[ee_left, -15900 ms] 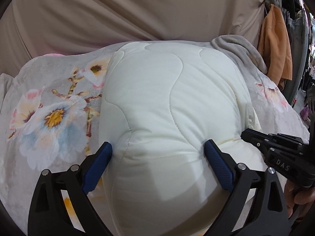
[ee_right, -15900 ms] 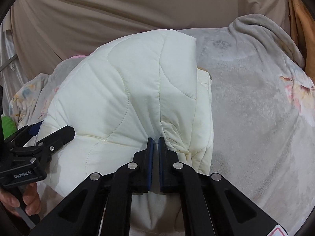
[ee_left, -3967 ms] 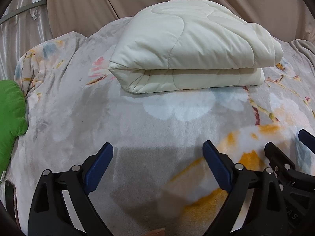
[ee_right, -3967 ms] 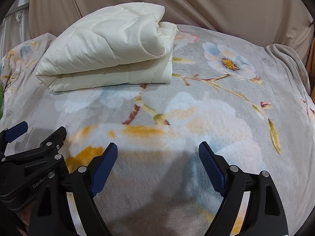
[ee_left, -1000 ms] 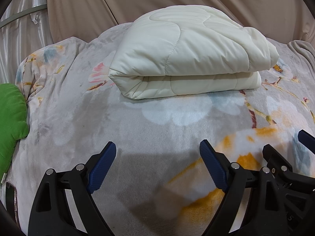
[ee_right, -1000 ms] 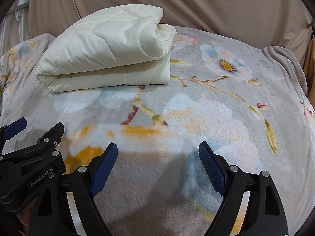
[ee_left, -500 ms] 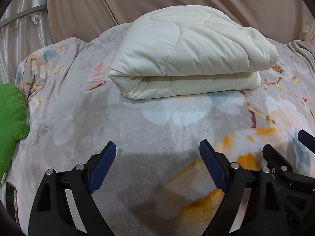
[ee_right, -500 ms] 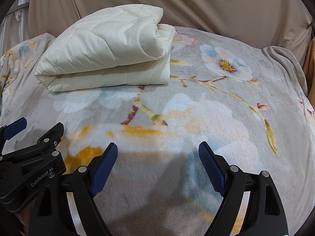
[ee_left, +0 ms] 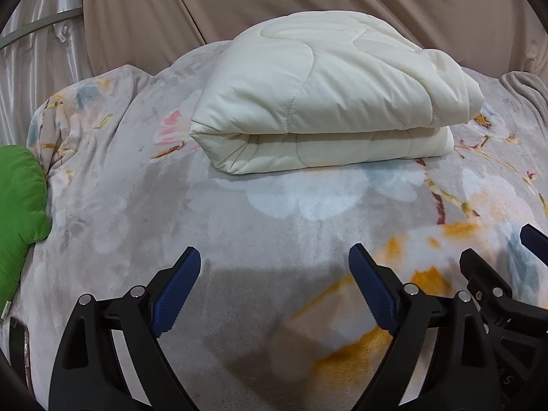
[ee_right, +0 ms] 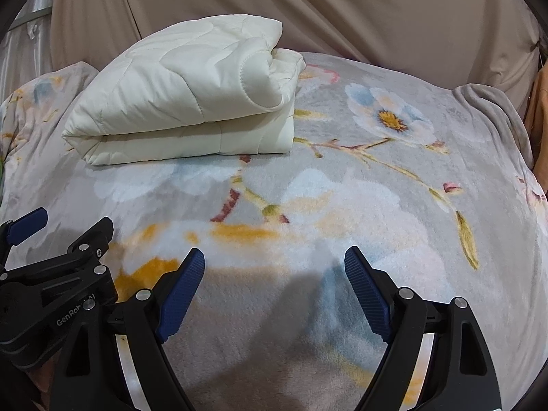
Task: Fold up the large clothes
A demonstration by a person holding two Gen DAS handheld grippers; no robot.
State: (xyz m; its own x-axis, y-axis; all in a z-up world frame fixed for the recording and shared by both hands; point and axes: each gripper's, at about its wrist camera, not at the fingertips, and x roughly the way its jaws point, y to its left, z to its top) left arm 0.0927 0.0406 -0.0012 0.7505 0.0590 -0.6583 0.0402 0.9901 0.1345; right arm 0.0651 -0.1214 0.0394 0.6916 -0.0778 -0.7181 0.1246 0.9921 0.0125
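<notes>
A cream quilted garment (ee_left: 328, 102) lies folded into a thick bundle at the far side of the floral blanket (ee_left: 239, 226); the right wrist view shows it (ee_right: 191, 92) at the upper left with its rolled end facing right. My left gripper (ee_left: 274, 260) hovers open over bare blanket, well short of the bundle, with nothing between its blue pads. My right gripper (ee_right: 274, 260) is open too, over the blanket beside the left one. Each gripper appears at the edge of the other's view.
A green cushion (ee_left: 19, 205) lies at the blanket's left edge, with a phone (ee_left: 17, 346) below it. Beige drapery (ee_right: 342, 10) hangs behind the bed. A grey blanket fold (ee_right: 493, 113) bunches at the right, next to orange fabric (ee_right: 541, 109).
</notes>
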